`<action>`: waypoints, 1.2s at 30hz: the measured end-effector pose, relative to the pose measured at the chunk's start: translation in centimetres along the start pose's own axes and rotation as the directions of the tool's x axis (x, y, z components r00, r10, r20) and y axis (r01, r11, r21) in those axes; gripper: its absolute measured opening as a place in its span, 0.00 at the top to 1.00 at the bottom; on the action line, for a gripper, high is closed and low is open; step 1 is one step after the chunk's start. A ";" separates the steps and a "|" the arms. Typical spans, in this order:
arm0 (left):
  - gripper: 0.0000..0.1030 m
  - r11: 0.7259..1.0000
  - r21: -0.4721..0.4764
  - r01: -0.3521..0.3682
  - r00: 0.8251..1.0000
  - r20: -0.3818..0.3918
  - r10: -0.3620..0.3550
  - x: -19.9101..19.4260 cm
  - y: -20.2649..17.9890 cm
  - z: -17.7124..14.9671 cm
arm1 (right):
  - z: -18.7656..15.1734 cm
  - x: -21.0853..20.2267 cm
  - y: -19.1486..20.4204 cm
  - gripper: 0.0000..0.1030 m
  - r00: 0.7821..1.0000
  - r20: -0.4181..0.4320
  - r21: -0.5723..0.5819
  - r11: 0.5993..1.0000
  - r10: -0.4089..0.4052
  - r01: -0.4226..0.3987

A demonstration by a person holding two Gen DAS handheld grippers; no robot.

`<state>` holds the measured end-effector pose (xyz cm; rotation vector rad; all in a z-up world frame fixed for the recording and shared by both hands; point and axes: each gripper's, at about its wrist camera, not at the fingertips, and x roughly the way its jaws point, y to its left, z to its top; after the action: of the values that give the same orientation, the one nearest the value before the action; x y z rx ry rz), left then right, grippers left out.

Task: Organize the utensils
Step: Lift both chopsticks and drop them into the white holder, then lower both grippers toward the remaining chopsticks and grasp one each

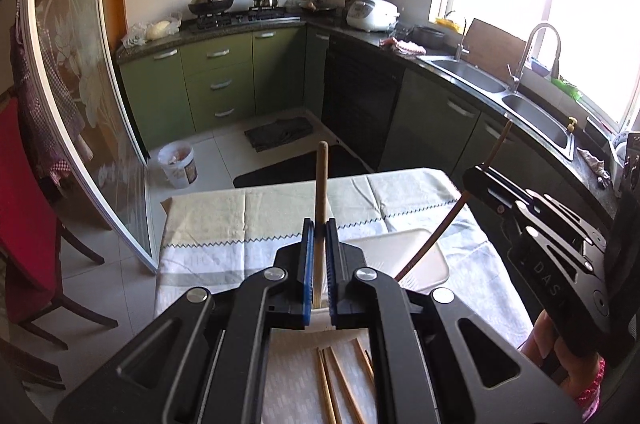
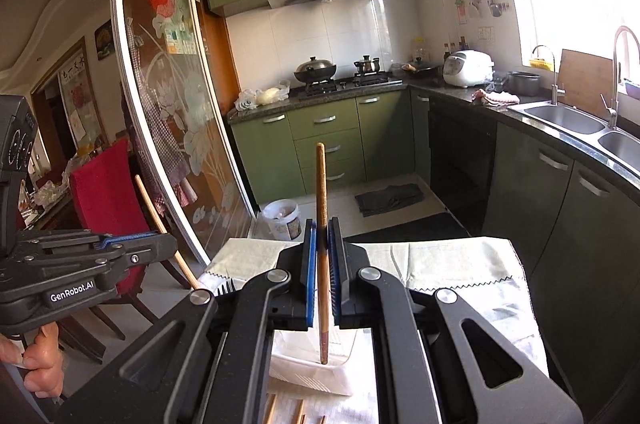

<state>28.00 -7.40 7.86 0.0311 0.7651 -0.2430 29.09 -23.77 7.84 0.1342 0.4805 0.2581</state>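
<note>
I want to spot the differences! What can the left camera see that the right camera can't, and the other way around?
Only the left view shows the second sink basin fully, and the right gripper from the side. Only the right view shows a fork and the left gripper from the side. Both show jaws shut on a chopstick, loose chopsticks, the white tray and the stove.
</note>
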 end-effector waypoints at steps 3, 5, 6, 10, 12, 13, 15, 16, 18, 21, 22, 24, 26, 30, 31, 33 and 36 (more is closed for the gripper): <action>0.94 1.000 -0.009 0.007 0.999 -0.041 -0.007 1.1 0.4 -0.8 | -0.7 0.6 -0.1 0.93 1.000 -0.015 0.010 1.000 -0.002 0.002; 0.94 1.000 -0.012 0.004 0.999 -0.043 -0.004 1.3 0.6 -1.0 | -1.0 0.6 -0.2 0.91 1.000 -0.020 0.009 1.000 -0.005 0.005; 0.92 1.000 -0.015 0.004 0.999 -0.040 -0.004 1.2 0.8 -1.1 | -1.1 0.6 -0.1 0.89 1.000 -0.018 0.008 1.000 -0.003 0.003; 0.73 1.000 -0.027 -0.003 1.000 -0.023 0.002 0.4 1.1 -1.0 | -1.2 -0.4 -0.2 0.83 1.000 -0.002 0.006 1.000 -0.008 0.008; 0.70 0.999 -0.030 -0.010 1.000 -0.012 0.009 -0.3 1.1 -1.0 | -1.0 -1.3 -0.4 0.83 1.000 0.006 0.015 1.000 -0.005 0.005; 0.70 0.999 -0.034 -0.005 1.000 -0.014 0.004 -0.7 1.2 -1.1 | -1.0 -1.8 -0.4 0.83 1.000 0.009 0.022 1.000 0.004 -0.004; 0.67 0.999 -0.043 0.005 1.000 -0.021 -0.006 -1.5 1.3 -1.5 | -1.1 -3.4 -0.6 0.76 1.000 0.023 0.027 0.999 0.015 -0.016; 0.65 0.999 -0.042 0.004 1.000 -0.029 -0.005 -1.9 1.4 -1.9 | -1.4 -4.4 -0.6 0.72 1.000 0.029 0.028 1.000 0.010 -0.011; 0.61 0.999 -0.043 -0.004 0.998 -0.062 0.002 -2.0 1.5 -3.2 | -2.5 -6.4 -1.0 0.63 0.999 0.034 0.035 0.999 0.001 -0.002; 0.61 0.999 -0.038 -0.013 0.987 -0.161 0.006 -0.9 1.4 -6.2 | -5.1 -8.3 -1.8 0.63 1.000 -0.013 0.042 0.999 -0.012 0.013; 0.61 0.999 -0.030 -0.015 0.979 -0.204 0.009 -0.1 1.3 -7.4 | -6.3 -8.6 -2.3 0.63 0.999 -0.040 0.050 0.999 -0.015 0.017; 0.61 1.000 -0.023 -0.007 0.953 -0.302 -0.001 2.0 1.1 -10.0 | -8.5 -9.0 -3.2 0.63 0.996 -0.093 0.074 0.997 -0.011 0.018; 0.63 0.999 -0.033 0.009 0.922 -0.387 -0.021 4.1 1.2 -12.2 | -10.7 -9.3 -4.2 0.63 0.991 -0.137 0.111 0.994 -0.005 0.020; 0.74 0.998 -0.066 0.016 0.864 -0.502 -0.047 7.7 1.4 -15.4 | -15.0 -9.6 -6.2 0.63 0.980 -0.198 0.197 0.980 0.026 0.014; 0.74 0.997 -0.073 0.020 0.856 -0.515 -0.055 8.2 1.3 -15.8 | -15.9 -9.7 -6.5 0.63 0.978 -0.205 0.214 0.977 0.033 0.012; 0.74 0.997 -0.069 0.019 0.851 -0.523 -0.052 8.7 1.2 -16.4 | -17.0 -9.9 -6.9 0.63 0.976 -0.213 0.232 0.973 0.036 0.015; 0.74 0.999 -0.047 0.014 0.847 -0.530 -0.037 9.1 0.7 -16.7 | -17.9 -10.1 -7.4 0.63 0.974 -0.223 0.250 0.968 0.046 0.012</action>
<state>23.10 -6.67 -10.56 0.0500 1.3284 -0.2461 13.57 -32.47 -4.81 0.3585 0.7405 0.2298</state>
